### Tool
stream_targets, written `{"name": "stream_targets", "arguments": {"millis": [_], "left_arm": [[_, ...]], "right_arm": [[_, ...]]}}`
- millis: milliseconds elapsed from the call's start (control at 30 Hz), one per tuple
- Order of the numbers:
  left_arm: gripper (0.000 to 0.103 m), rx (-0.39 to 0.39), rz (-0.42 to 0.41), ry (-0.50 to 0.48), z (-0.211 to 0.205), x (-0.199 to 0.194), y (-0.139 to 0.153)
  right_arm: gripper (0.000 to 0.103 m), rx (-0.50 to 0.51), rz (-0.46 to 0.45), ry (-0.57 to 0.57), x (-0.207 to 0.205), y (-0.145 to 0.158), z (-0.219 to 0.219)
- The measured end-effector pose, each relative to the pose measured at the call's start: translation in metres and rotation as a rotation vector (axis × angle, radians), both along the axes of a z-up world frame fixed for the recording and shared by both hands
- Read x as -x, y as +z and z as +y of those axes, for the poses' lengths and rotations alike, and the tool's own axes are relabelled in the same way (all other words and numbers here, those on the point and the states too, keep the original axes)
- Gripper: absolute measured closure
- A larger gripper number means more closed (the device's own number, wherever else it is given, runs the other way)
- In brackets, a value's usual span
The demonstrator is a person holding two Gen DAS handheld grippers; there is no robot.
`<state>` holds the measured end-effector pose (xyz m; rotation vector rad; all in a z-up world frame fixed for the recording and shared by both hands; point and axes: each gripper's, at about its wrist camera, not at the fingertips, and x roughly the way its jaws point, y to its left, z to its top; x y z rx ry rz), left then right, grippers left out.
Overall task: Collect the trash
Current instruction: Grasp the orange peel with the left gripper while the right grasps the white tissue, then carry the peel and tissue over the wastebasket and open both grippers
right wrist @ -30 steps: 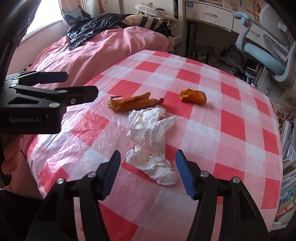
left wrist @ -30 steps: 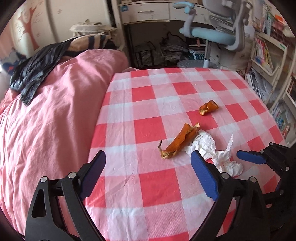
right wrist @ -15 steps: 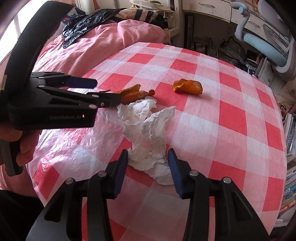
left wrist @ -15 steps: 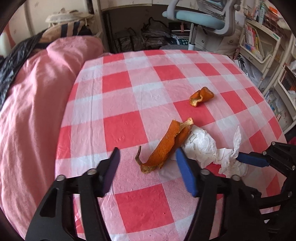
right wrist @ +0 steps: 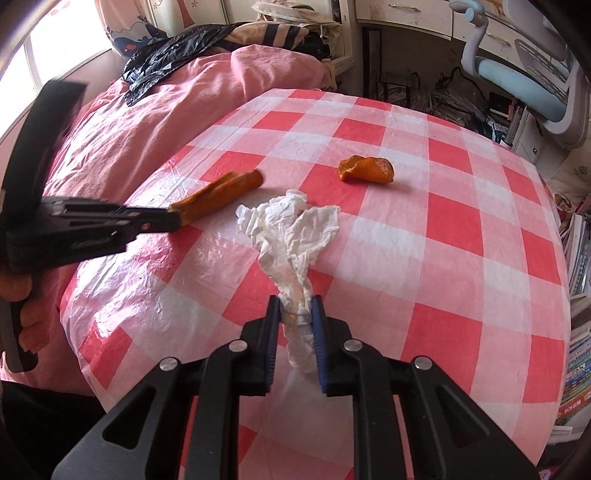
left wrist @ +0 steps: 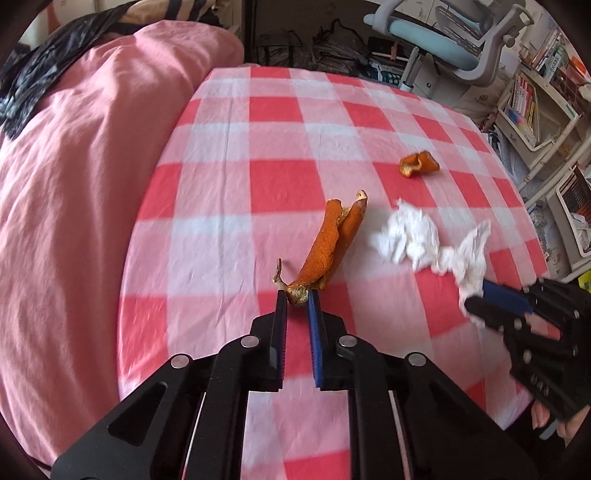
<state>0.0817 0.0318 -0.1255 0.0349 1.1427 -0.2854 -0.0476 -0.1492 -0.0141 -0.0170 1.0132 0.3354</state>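
Observation:
A long orange peel (left wrist: pixel 332 243) lies on the red-and-white checked tablecloth (left wrist: pixel 258 177). My left gripper (left wrist: pixel 297 295) is closing, and its pads pinch the peel's near stem end. A crumpled white tissue (right wrist: pixel 291 236) stretches away from my right gripper (right wrist: pixel 296 308), whose jaws are closing with the tissue's twisted near end squeezed between them. The right wrist view also shows the left gripper (right wrist: pixel 175 221) gripping the long peel (right wrist: pixel 221 194). A smaller curled peel piece (left wrist: pixel 419 164) rests farther back on the cloth, seen again as the small peel (right wrist: pixel 367 170).
A pink quilt (left wrist: pixel 74 166) bulges along the table's left side, with a black plastic bag (right wrist: pixel 166 59) on it. A blue-grey office chair (left wrist: pixel 443 29) and bookshelves (left wrist: pixel 535 107) stand behind and right of the table. The table edge drops off on the right.
Both grippers have closed: the left came down and forward onto the long peel's stem end, the right pinched the tissue's near end and pulled it taut.

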Motion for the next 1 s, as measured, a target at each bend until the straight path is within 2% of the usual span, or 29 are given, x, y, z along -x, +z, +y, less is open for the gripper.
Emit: {"name": "stream_targets", "arguments": {"millis": [100,133,167,233,367,433,500,533,567,733,1000], "left_arm": [[0.089,-0.053,0.004,-0.028,0.001,0.019,0.003],[0.077,-0.077,-0.003,-0.034,0.001,0.022,0.004],[0.06,-0.096,-0.017,-0.036,-0.001,0.026,0.005],[0.046,-0.117,-0.058,-0.034,-0.005,0.028,0.008],[0.043,-0.174,-0.109,-0.084,-0.024,0.027,0.009],[0.043,-0.202,-0.132,-0.097,-0.031,0.022,0.007],[0.052,-0.186,-0.127,-0.101,-0.033,0.017,0.004],[0.072,-0.163,-0.115,-0.103,-0.034,0.015,0.002],[0.082,-0.148,-0.095,-0.1,-0.034,0.012,0.0],[0.085,-0.105,-0.091,-0.059,-0.026,0.017,0.003],[0.086,0.03,-0.096,0.051,-0.004,0.049,0.024]], "right_arm": [[0.087,-0.011,-0.001,-0.002,0.005,0.002,-0.002],[0.087,-0.013,-0.002,0.001,0.008,0.003,-0.003],[0.087,-0.013,-0.002,0.003,0.009,0.004,-0.004],[0.087,-0.016,-0.003,0.003,0.011,0.004,-0.006],[0.087,-0.018,0.004,-0.006,0.011,0.003,-0.013],[0.087,-0.021,0.012,-0.009,0.009,0.001,-0.015],[0.087,-0.023,0.016,-0.003,0.008,0.001,-0.014],[0.087,-0.022,0.016,0.003,0.008,0.001,-0.012],[0.087,-0.023,0.016,0.008,0.009,0.001,-0.012],[0.087,-0.038,0.013,0.041,0.012,0.003,-0.006],[0.087,-0.081,-0.017,0.112,0.043,0.021,0.008]]}}
